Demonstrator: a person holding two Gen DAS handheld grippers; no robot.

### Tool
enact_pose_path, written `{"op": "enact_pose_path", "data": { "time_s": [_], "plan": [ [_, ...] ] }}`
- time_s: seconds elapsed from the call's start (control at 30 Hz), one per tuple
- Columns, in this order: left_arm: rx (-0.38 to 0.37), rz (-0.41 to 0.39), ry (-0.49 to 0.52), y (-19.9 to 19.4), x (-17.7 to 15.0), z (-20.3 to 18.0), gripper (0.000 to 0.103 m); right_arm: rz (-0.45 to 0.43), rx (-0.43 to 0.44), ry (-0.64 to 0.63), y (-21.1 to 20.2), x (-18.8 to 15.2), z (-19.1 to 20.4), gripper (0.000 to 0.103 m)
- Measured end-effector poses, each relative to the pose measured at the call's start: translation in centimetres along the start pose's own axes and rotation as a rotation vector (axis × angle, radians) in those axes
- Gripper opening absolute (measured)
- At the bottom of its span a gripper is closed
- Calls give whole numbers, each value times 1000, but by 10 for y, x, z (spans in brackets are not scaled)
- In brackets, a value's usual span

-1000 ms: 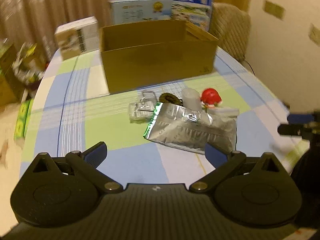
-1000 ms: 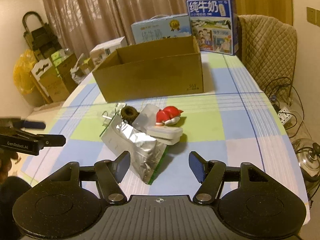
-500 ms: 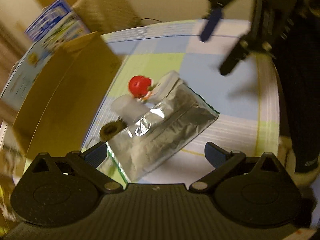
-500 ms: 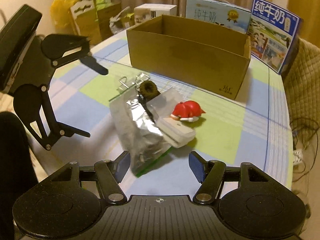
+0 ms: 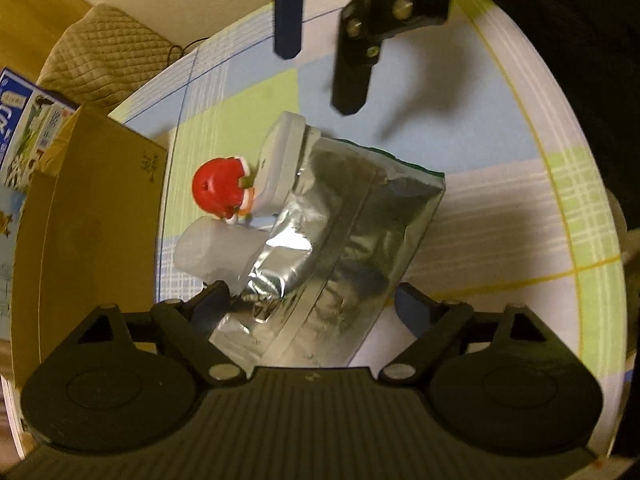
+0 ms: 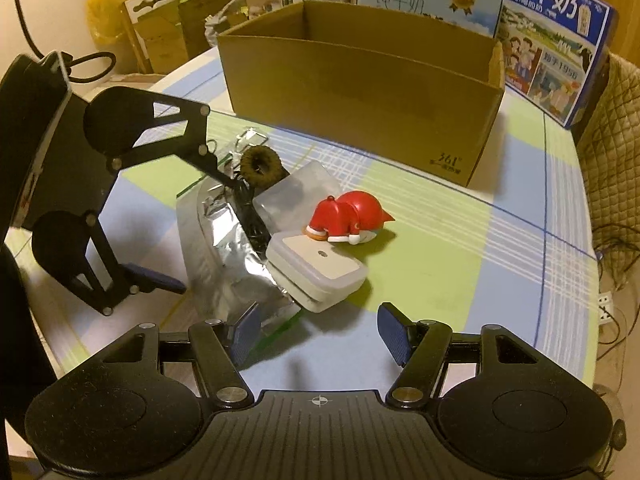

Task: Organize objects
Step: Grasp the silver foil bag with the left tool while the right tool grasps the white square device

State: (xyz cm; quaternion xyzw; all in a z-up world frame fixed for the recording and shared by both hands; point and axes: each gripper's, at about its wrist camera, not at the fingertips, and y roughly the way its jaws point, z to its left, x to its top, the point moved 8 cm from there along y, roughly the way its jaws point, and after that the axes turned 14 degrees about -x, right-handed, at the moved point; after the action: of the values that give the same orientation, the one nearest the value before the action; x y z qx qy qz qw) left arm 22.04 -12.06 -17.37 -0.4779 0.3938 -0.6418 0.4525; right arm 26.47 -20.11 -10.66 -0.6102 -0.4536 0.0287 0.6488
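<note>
Step in hand: picking the first item from the pile; the cardboard box [image 6: 360, 92] looks empty as far as its inside shows.
Left gripper [image 5: 308, 300]: spread open, straddling the near end of the foil pouch [image 5: 344, 240], not yet clamped.
Right gripper [image 6: 318, 332]: open, holding nothing, just in front of the white case [image 6: 318, 268].
Next move: likely closing the left jaws on the pouch, lifting without dragging the case resting on it.
Pile, in front of the box: one pouch, one white case, one red figurine [image 6: 350, 216], one brown ring [image 6: 260, 164], one clear packet [image 6: 298, 192].
</note>
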Motion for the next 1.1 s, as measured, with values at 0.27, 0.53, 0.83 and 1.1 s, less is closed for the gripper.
{"op": "enact_pose_path", "data": {
  "time_s": [0.27,0.53,0.83,1.1],
  "plan": [
    [-63,63,-106,5,-3,2,53,4,-11,55,2,3,-5,62],
    [-106,101,-497,-17,-40,7,38,4,4,117,-7,1,0,62],
    [-91,-14,-927,-28,-79,25,45,3,-30,185,8,10,5,62],
    [-56,-57,-820,-31,-63,18,76,31,-72,218,36,12,5,69]
  ]
}}
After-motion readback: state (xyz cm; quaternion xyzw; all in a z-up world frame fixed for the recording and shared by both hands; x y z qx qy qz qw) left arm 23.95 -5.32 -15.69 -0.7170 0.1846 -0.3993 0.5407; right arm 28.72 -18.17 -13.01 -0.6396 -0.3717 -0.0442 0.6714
